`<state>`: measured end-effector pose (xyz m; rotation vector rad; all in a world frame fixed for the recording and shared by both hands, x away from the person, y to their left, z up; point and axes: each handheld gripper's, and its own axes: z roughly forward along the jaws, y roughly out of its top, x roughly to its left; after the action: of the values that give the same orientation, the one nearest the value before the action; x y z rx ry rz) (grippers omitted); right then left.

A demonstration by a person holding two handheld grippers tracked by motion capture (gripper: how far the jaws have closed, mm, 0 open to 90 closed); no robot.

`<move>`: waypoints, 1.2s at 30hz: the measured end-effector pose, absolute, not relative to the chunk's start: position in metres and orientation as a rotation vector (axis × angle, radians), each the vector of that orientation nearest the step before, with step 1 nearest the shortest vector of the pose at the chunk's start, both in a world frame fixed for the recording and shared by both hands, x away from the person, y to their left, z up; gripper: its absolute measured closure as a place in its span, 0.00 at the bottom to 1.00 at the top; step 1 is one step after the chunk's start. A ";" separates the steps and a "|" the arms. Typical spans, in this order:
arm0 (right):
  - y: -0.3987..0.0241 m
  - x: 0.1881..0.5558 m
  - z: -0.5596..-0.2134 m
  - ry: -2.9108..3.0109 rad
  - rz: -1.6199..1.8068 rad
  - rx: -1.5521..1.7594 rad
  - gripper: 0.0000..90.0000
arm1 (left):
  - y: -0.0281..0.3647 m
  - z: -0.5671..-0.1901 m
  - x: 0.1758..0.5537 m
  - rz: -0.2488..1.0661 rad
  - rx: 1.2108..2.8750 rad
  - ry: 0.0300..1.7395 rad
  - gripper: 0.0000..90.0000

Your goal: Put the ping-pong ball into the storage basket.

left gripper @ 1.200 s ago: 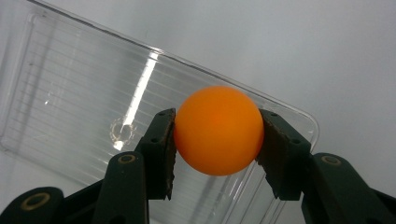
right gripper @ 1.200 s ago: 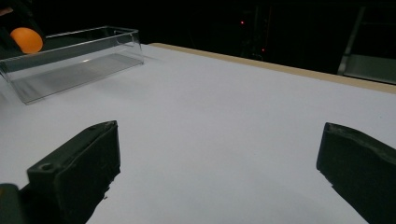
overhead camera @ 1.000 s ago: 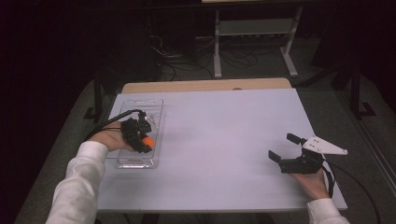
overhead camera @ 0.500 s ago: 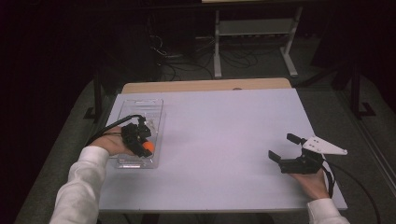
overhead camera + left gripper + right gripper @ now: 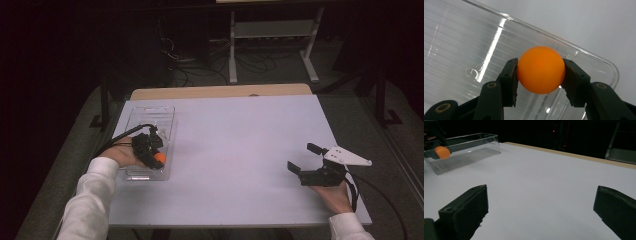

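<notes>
Left tongs [image 5: 540,75] pinching an orange ball [image 5: 540,69] between both pads, held over the near end of a clear plastic tray [image 5: 150,116] at the left side of the worktop [image 5: 240,150]. Right tongs [image 5: 306,157] spread wide and holding nothing, resting with the person's hand at the near right of the worktop, well apart from the tray. Progress, as judged from the scene: the grasp on the ball is complete; whether the ball is being lifted out of the tray or lowered into it cannot be told, so the transfer and the release remain to be done. Comparison of views: the high view gives the layout, with the tray lying lengthwise from near to far and the ball [image 5: 159,158] at its near right corner region; the left gripper view gives the contact itself, each pad pressed on one side of the ball, with the ribbed tray floor and a rounded corner behind it; the right gripper view, low across the worktop, shows the tray [image 5: 474,143] from the side, its upright transparent walls and the ball [image 5: 442,152] seen at wall height.
</notes>
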<state>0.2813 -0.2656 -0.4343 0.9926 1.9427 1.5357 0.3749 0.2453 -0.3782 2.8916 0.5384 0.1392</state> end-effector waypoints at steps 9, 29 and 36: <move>-0.266 0.281 -0.435 1.947 1.533 0.997 0.00 | 0.252 -0.387 0.376 0.133 2.882 0.587 0.56; -0.267 0.281 -0.434 1.937 1.535 0.999 0.00 | 0.259 -0.372 0.372 0.235 2.802 0.621 0.35; -0.267 0.280 -0.433 1.935 1.532 1.000 0.00 | 0.264 -0.366 0.371 0.293 2.769 0.662 0.24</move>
<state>0.2803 -0.2670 -0.4335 1.0004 1.9349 1.5319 0.3714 0.2639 -0.3665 2.7694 0.6616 0.2931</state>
